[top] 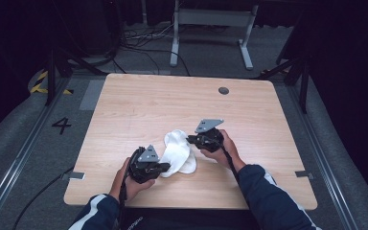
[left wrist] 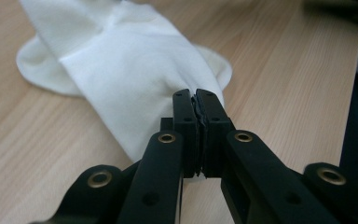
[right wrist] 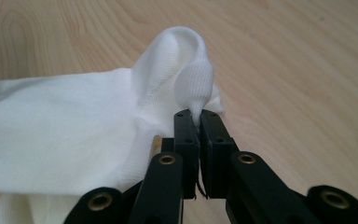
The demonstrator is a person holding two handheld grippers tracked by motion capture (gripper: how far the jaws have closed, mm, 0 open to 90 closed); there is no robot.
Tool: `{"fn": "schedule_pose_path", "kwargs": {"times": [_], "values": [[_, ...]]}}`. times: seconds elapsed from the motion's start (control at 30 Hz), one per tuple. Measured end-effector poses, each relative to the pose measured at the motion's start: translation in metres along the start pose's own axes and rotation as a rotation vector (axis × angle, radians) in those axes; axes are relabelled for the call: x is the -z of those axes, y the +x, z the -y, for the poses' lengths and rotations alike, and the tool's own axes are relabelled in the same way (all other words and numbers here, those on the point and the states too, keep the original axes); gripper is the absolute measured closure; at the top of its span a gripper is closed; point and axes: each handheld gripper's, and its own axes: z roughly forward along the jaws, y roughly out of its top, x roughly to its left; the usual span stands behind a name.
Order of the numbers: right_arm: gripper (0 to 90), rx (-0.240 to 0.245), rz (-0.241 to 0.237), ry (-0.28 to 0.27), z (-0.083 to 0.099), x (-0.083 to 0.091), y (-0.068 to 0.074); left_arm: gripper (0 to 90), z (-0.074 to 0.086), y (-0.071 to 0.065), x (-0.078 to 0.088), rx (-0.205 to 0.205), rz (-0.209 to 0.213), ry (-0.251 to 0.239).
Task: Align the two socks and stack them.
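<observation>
Left gripper (top: 165,167), near edge of table (top: 139,100): jaws fully closed on the near end of the white sock (top: 178,151). In the left gripper view the gripper (left wrist: 198,100) pinches the fabric edge (left wrist: 121,79) at the tips; pads meet w/ cloth between.

Right gripper (top: 189,140), far side of sock: jaws closed on a raised fold of the sock. In the right gripper view the gripper (right wrist: 199,116) nips a loop of knit (right wrist: 186,60) that stands up off the wood, so the grip is on a thin bit of cloth, not the full thickness.

Sock position: approx. centre of table, lying flat between the 2 grippers, w/ what looks like a 2nd white layer or sock under it; cannot tell which.

Step in hand (judged): grasp phase complete, both ends secured. Work looks like straightening or folding the sock; lift or pull not yet begun.

Next move requires:
1. Keep both jaws clamped; right-side pinch is shallow & may slip.
2. Move the 2 hands together, w/ even tension.
3. Lift clear of the table before carrying 1 end over, else the lower layer may drag along.
</observation>
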Motion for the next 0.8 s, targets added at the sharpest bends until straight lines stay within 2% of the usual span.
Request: {"fn": "schedule_pose_path", "kwargs": {"times": [0.1, 0.2, 0.3, 0.37, 0.4, 0.5, 0.53, 0.57, 0.6, 0.67, 0.73, 0.8], "values": [[86.8, 0.032, 0.008, 0.011, -0.016, -0.004, -0.006, 87.6, -0.009, -0.004, -0.007, 0.004, 0.009, -0.024], [86.8, 0.067, 0.014, 0.039, -0.028, -0.013, -0.011, 87.6, -0.015, -0.006, -0.023, -0.005, 0.010, -0.011], [86.8, 0.096, 0.019, 0.086, -0.034, -0.027, -0.016, 87.4, -0.017, -0.002, -0.040, 0.020, 0.019, -0.001], [86.7, 0.098, 0.018, 0.110, -0.034, -0.035, -0.018, 86.7, -0.017, 0.003, -0.050, 0.055, 0.025, -0.005], [86.5, 0.102, 0.020, 0.130, -0.033, -0.040, -0.019, 85.7, -0.018, 0.004, -0.054, 0.058, 0.033, 0.006], [85.2, 0.101, 0.018, 0.172, -0.027, -0.054, -0.019, 83.7, -0.016, 0.004, -0.062, 0.046, 0.015, 0.026], [85.1, 0.099, 0.011, 0.186, -0.025, -0.059, -0.019, 83.6, -0.014, 0.005, -0.068, 0.056, 0.024, 0.045], [85.1, 0.107, 0.009, 0.191, -0.023, -0.061, -0.019, 83.3, -0.013, 0.005, -0.070, 0.049, 0.024, 0.059], [85.3, 0.104, 0.007, 0.196, -0.021, -0.063, -0.019, 83.0, -0.012, 0.007, -0.074, 0.058, 0.044, 0.076], [85.7, 0.061, -0.030, 0.177, -0.018, -0.062, -0.024, 82.7, -0.010, 0.009, -0.074, 0.064, 0.060, 0.068], [85.9, 0.040, -0.040, 0.179, -0.015, -0.060, -0.029, 82.9, -0.009, 0.010, -0.074, 0.070, 0.075, 0.072], [86.2, 0.049, -0.026, 0.195, -0.011, -0.057, -0.028, 83.0, -0.010, 0.010, -0.072, 0.042, 0.085, 0.095]]}}
